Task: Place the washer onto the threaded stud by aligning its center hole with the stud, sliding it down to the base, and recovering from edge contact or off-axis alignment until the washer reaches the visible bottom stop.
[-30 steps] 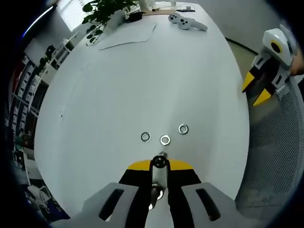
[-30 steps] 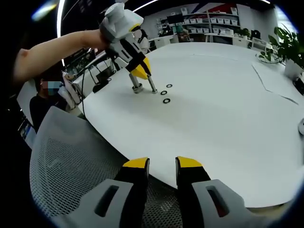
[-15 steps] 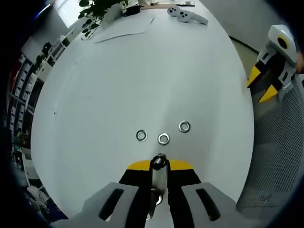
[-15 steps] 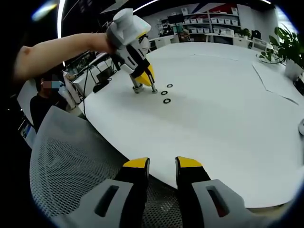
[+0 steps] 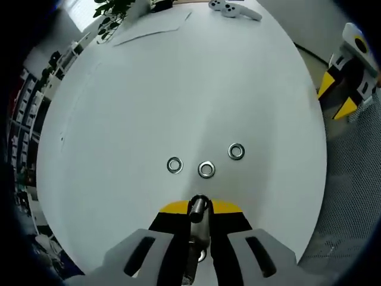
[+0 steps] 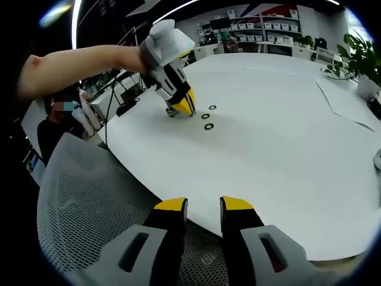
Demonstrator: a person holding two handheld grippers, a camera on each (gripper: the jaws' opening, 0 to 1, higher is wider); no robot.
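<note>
left gripper (image 5: 198, 208) is clamped on the upright stud (image 5: 198, 221), with three washers (image 5: 206, 170) on the table (image 5: 149, 89) just ahead of its tips. right gripper (image 6: 203, 210) hangs narrowly parted and empty, well off.

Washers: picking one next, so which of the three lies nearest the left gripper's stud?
The middle silver metal washer, directly ahead of the threaded stud; the others sit off to either side.

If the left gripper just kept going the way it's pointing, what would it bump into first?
Probably the middle washer of the three on the white table, just ahead of the left gripper, which is shut on the stud. Depth is hard to judge.
</note>
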